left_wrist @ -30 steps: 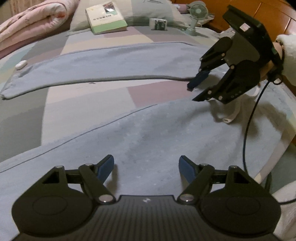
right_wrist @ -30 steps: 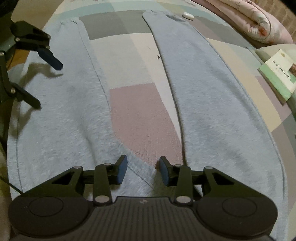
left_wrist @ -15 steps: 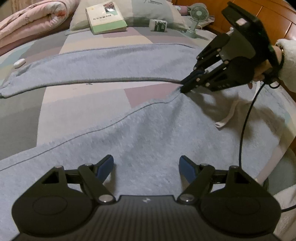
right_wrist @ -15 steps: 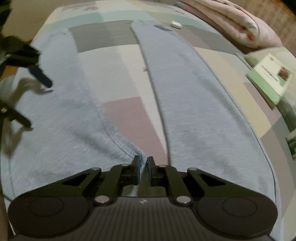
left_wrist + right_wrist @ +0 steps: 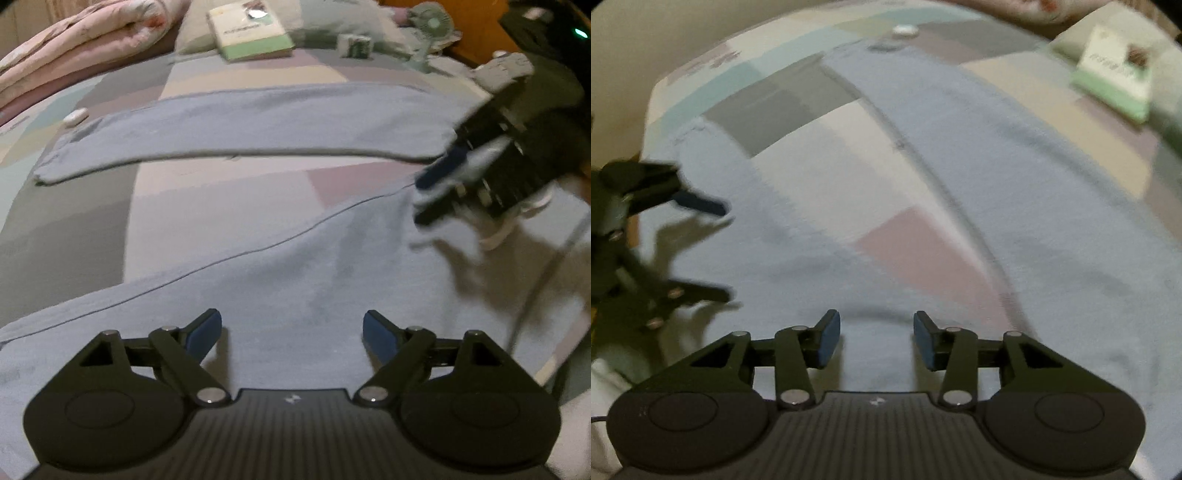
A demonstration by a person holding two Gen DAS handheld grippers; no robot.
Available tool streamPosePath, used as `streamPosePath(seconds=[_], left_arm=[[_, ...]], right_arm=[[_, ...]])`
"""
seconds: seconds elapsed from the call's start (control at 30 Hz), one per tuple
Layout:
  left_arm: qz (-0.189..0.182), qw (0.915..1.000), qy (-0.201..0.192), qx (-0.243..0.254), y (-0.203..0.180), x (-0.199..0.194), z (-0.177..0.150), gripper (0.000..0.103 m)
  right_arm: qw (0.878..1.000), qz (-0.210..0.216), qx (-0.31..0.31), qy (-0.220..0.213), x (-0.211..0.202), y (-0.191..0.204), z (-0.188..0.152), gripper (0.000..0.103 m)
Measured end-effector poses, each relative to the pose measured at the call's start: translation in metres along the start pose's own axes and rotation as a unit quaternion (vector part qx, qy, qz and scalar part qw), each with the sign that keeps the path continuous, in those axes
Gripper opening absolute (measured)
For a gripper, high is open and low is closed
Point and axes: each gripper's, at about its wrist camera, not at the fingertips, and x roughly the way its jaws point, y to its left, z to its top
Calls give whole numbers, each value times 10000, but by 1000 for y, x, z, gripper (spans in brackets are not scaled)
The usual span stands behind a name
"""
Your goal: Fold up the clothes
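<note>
Light blue sweatpants (image 5: 295,258) lie flat on the patchwork bed, their two legs spread in a V. My left gripper (image 5: 291,328) hovers over the near leg, its jaws opening wide with only flat cloth beneath them. In the left wrist view my right gripper (image 5: 439,192) is a blur near the crotch, by the white drawstring (image 5: 517,218). In its own view the right gripper (image 5: 875,332) sits just above the crotch of the sweatpants (image 5: 1015,184), jaws opening and nothing pinched between them. The left gripper (image 5: 724,251) shows at that view's left edge.
A green and white book (image 5: 251,33), a small box (image 5: 354,46) and a little fan (image 5: 430,26) lie near the pillow. A pink quilt (image 5: 85,48) is rolled at the far left. A small white object (image 5: 75,116) rests by the far cuff.
Half a second ago my right gripper was shut on the crotch seam. It has since let go, opened and rolled sideways. The left gripper opened slightly wider.
</note>
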Motion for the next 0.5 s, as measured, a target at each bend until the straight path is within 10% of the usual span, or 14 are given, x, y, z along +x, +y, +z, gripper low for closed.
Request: streamPosePath(seconds=[0.33,0.5], left_arm=[[763,9966,-94,-309,60,6,10,86],[510,9986,-136,-84,58,-8,-15,88]], right_arm=[[9965,-760,217,-270,17,24,17,62],[9954,-839,221,-415,-20,49,-21,83]])
